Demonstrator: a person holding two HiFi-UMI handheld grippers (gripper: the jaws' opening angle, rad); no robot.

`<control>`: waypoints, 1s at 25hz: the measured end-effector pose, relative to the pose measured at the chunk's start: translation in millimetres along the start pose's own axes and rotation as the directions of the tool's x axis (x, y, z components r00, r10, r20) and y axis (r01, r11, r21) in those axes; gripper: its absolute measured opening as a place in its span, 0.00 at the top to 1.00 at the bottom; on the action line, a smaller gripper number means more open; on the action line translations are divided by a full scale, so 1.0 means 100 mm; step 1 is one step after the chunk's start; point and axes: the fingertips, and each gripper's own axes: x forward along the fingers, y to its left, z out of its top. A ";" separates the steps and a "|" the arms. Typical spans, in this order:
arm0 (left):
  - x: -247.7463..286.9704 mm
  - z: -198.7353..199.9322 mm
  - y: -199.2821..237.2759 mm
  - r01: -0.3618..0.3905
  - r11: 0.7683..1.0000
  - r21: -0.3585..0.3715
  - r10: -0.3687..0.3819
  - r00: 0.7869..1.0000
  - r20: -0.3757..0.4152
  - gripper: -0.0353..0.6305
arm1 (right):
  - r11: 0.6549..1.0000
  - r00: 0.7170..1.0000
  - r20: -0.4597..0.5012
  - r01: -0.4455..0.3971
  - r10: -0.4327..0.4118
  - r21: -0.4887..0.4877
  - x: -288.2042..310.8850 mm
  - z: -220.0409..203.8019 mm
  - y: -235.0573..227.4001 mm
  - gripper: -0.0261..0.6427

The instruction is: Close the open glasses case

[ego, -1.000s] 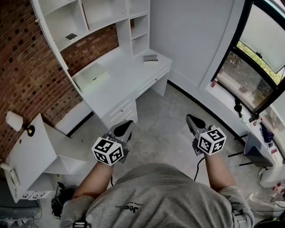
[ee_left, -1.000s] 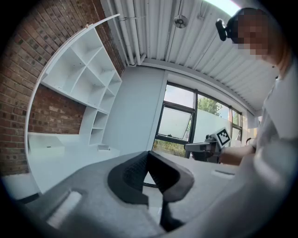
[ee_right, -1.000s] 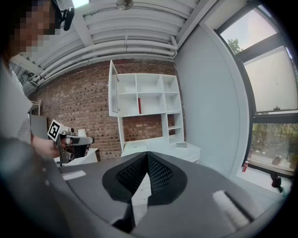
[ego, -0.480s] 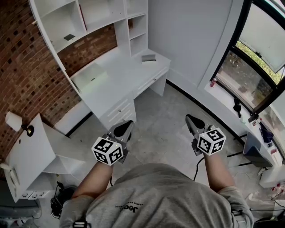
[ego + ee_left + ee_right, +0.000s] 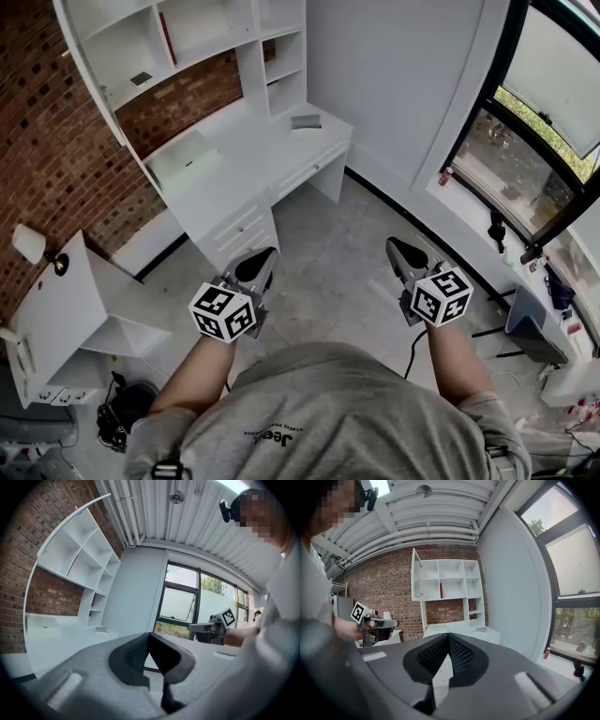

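Observation:
The glasses case (image 5: 306, 121) is a small grey object at the far right end of the white desk (image 5: 234, 173), too far off to tell whether its lid is up. It also shows in the left gripper view as a small shape (image 5: 101, 630) and in the right gripper view (image 5: 481, 629). My left gripper (image 5: 261, 263) and right gripper (image 5: 398, 249) hang over the floor, well short of the desk, both shut and empty. Each gripper's own view shows its jaws closed together, left gripper (image 5: 149, 634) and right gripper (image 5: 448, 635).
White shelving (image 5: 178, 42) rises behind the desk against a brick wall (image 5: 56, 141). A pale flat box (image 5: 192, 157) lies on the desk. A small white table (image 5: 66, 309) stands at left. A window sill with a red can (image 5: 450, 174) runs along the right.
Both grippers have moved a little forward toward the desk, and the desk has shifted slightly in the head view. Both stay shut.

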 end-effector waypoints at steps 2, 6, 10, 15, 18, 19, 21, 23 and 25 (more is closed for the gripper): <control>0.08 -0.02 -0.12 -0.009 1.000 -0.005 0.009 1.000 0.003 0.95 | 1.000 1.000 0.000 -0.010 0.010 -0.002 -0.10 -0.01 -0.11 0.95; 0.22 -0.09 -0.31 -0.022 1.000 -0.014 0.022 1.000 0.001 0.95 | 1.000 1.000 -0.004 -0.019 0.019 0.004 -0.23 -0.06 -0.33 0.95; 0.30 -0.12 -0.31 -0.036 0.999 -0.014 0.036 0.999 -0.004 0.95 | 1.000 1.000 -0.009 -0.026 0.026 0.012 -0.24 -0.13 -0.45 0.95; 0.48 -0.06 -0.03 -0.040 0.999 -0.029 0.040 0.999 0.004 0.95 | 1.000 0.999 -0.015 -0.029 0.030 0.010 0.00 -0.09 -0.57 0.95; 0.67 -0.04 0.23 -0.020 0.999 -0.036 0.020 1.000 0.002 0.95 | 1.000 1.000 -0.018 -0.020 0.020 0.006 0.27 -0.06 -0.66 0.95; 0.74 -0.04 0.34 -0.011 0.999 -0.036 0.011 1.000 0.000 0.95 | 1.000 1.000 -0.019 -0.013 0.013 0.006 0.39 -0.05 -0.70 0.95; 0.92 0.00 0.62 0.009 0.999 -0.037 -0.009 1.000 -0.003 0.95 | 1.000 1.000 -0.020 0.003 -0.003 0.008 0.66 -0.02 -0.79 0.95; 1.13 0.07 0.96 0.032 0.999 -0.038 -0.032 0.999 -0.001 0.95 | 1.000 1.000 -0.019 0.016 -0.016 0.008 1.00 0.05 -0.88 0.95; 1.37 0.18 1.34 0.057 0.998 -0.036 -0.057 0.998 0.000 0.95 | 1.000 1.000 -0.016 0.021 -0.021 0.000 1.39 0.15 -0.95 0.95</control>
